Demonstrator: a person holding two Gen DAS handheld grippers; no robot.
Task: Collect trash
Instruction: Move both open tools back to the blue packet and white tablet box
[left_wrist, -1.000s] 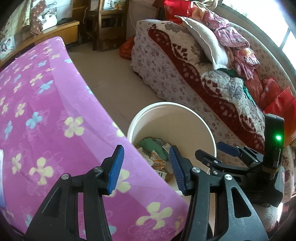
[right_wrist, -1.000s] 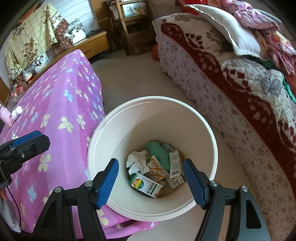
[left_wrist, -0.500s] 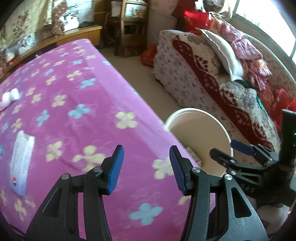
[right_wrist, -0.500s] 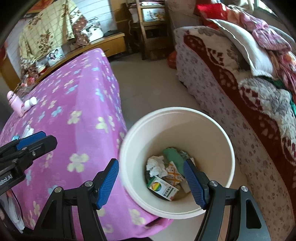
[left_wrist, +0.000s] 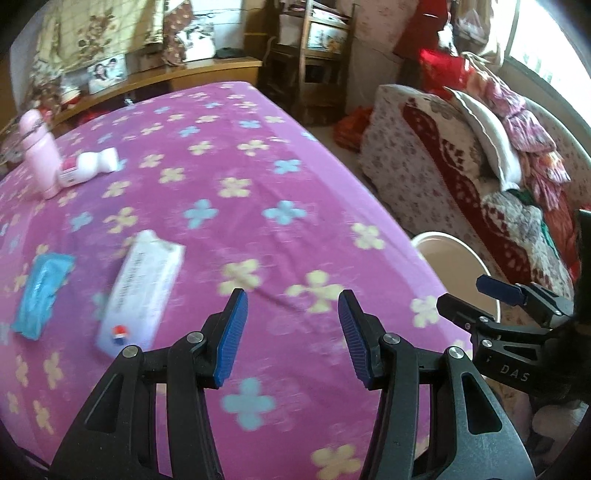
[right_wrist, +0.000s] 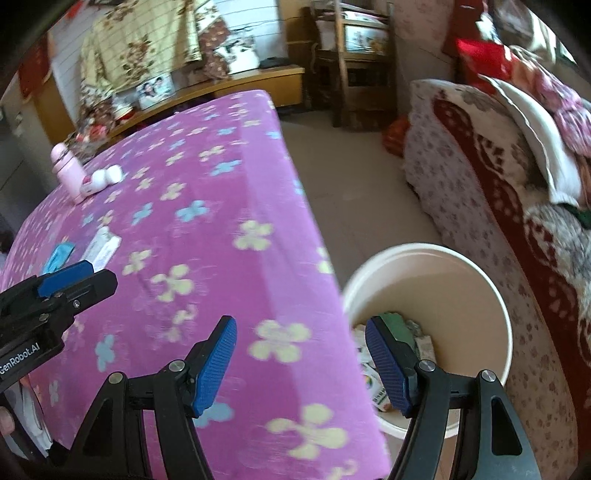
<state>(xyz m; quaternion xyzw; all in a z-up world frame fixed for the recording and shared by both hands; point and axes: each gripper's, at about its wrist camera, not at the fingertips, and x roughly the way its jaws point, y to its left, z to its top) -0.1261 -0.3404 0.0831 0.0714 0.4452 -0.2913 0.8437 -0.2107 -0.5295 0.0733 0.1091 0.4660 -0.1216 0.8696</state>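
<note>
Hovering over the purple flowered tablecloth (left_wrist: 258, 155), your left gripper (left_wrist: 291, 328) and right gripper (right_wrist: 301, 356) both gape apart, empty. A white box (left_wrist: 144, 288) and blue packet (left_wrist: 42, 291) lie ahead-left; the bucket (right_wrist: 491, 291) holding trash stands beside the table.

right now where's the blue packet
In the left wrist view, the blue packet lies flat at the far left of the purple cloth, just left of the white box.
</note>
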